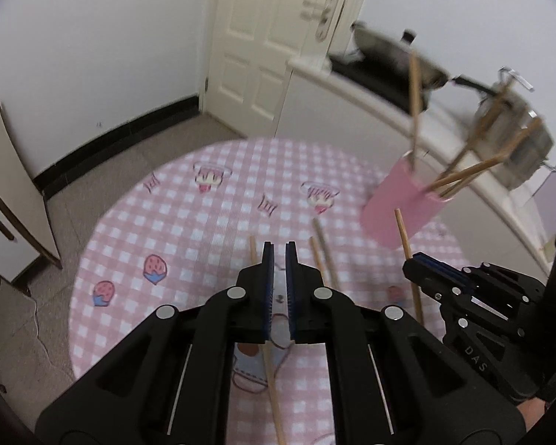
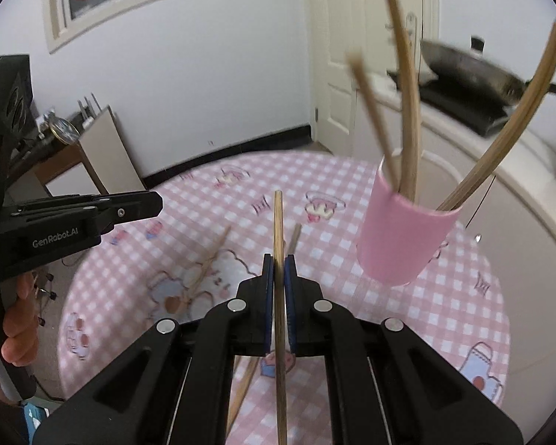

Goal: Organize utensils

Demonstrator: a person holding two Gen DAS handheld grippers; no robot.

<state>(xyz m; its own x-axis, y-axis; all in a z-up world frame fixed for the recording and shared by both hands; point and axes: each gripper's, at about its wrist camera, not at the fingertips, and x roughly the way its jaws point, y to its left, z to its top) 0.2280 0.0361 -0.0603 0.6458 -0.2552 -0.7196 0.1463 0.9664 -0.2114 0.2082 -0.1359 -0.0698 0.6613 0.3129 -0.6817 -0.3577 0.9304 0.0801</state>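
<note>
A pink cup (image 1: pixel 400 204) (image 2: pixel 404 237) stands on the round pink-checked table (image 1: pixel 204 222) (image 2: pixel 444 315) and holds several wooden chopsticks (image 1: pixel 413 89) (image 2: pixel 407 111). My right gripper (image 2: pixel 278 259) is shut on a chopstick (image 2: pixel 278 222), held above the table, left of the cup; it also shows in the left wrist view (image 1: pixel 413 261). My left gripper (image 1: pixel 279 246) is nearly closed with nothing between its pads, above loose chopsticks (image 1: pixel 324 252) lying on the cloth. It shows at left in the right wrist view (image 2: pixel 155 202).
A white counter (image 1: pixel 352 111) behind the table carries a wok (image 1: pixel 393 55) on a black hob and a steel pot (image 1: pixel 519 137). A white door (image 1: pixel 270 37) is at the back. A low cabinet (image 1: pixel 3 200) stands at left.
</note>
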